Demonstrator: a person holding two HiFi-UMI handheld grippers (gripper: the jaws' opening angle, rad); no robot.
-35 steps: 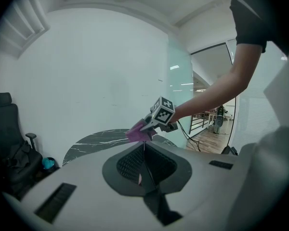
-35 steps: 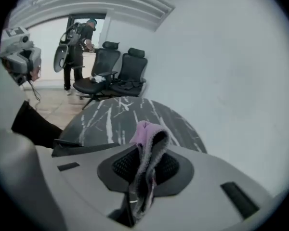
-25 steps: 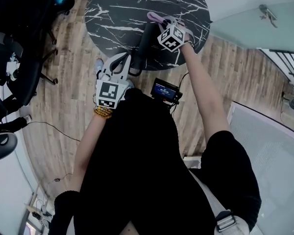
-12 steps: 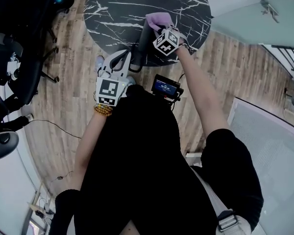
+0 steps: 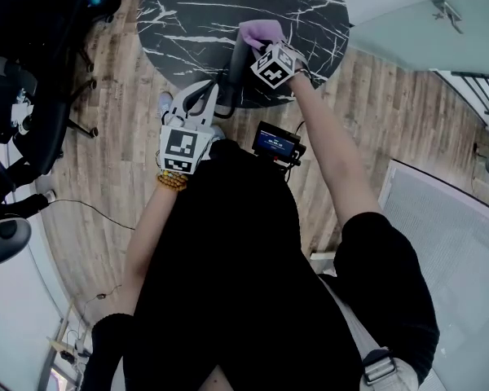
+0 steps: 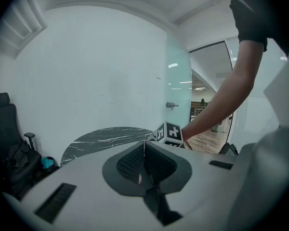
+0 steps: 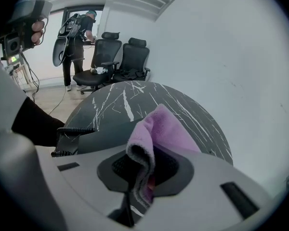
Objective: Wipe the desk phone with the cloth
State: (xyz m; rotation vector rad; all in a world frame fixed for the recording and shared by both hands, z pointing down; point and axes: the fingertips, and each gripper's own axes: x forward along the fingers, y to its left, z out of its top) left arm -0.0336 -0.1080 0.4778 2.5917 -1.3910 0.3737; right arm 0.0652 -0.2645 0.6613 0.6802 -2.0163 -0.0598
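The left gripper [image 6: 144, 150] has its fingers pressed together on nothing, near the edge of the round marble table [image 5: 187, 15]. The right gripper [image 7: 140, 179] is clenched on the purple cloth [image 7: 160, 128], which folds up out of its fingers. Just below and beyond those fingertips lies the dark desk phone [image 7: 98, 137] with its coiled cord [image 7: 67, 128], and the tabletop stretches away past it.

Lilac cloth [image 7: 166, 129], black white-veined table [image 5: 196, 6], seemingly dark phone [image 5: 237, 73]
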